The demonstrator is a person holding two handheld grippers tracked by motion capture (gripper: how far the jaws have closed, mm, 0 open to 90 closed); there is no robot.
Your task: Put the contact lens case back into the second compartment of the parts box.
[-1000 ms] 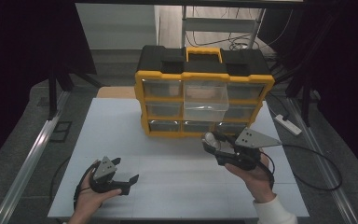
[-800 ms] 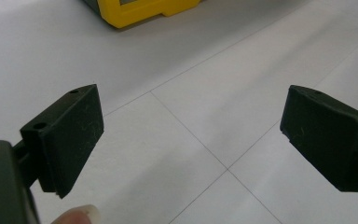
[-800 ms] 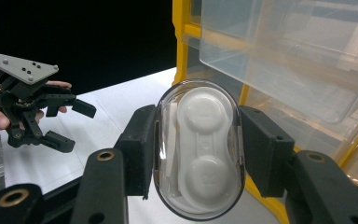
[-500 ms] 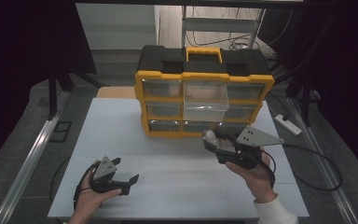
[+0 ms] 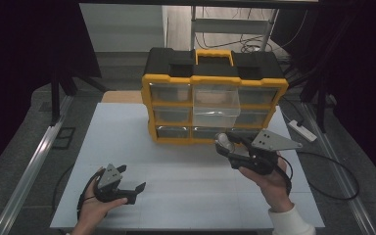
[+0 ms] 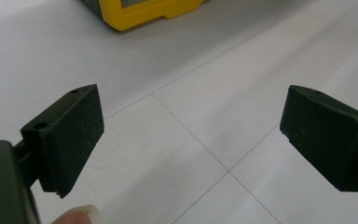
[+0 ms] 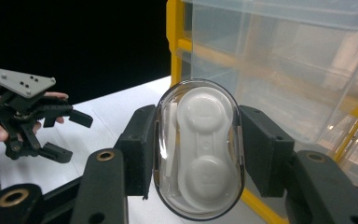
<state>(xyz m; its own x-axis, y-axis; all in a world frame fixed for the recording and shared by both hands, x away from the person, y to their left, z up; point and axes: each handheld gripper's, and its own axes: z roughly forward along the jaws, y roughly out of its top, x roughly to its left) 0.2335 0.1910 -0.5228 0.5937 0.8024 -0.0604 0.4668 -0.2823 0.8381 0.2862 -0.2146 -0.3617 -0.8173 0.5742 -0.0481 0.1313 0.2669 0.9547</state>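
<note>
A clear oval case holding a white contact-lens holder (image 7: 198, 149) is clamped between the jaws of my right gripper (image 7: 196, 154). In the high view that right gripper (image 5: 226, 145) hovers just in front of the yellow-and-black drawer organizer (image 5: 214, 98), below its pulled-out clear middle drawer (image 5: 216, 106); the case (image 5: 224, 142) shows at the jaw tips. My left gripper (image 5: 129, 188) rests low over the white table (image 5: 176, 181) at the front left, jaws wide apart with nothing between them. The left gripper view looks along its fingers (image 6: 70, 135) at bare table.
The organizer stands at the table's far middle, several clear drawers in yellow frames, a yellow corner (image 6: 135, 14) showing in the left gripper view. A white power strip (image 5: 301, 129) and cables lie off the right edge. Dark curtains flank the table.
My right gripper with the case has edged slightly toward the organizer. The left gripper has stayed put.
</note>
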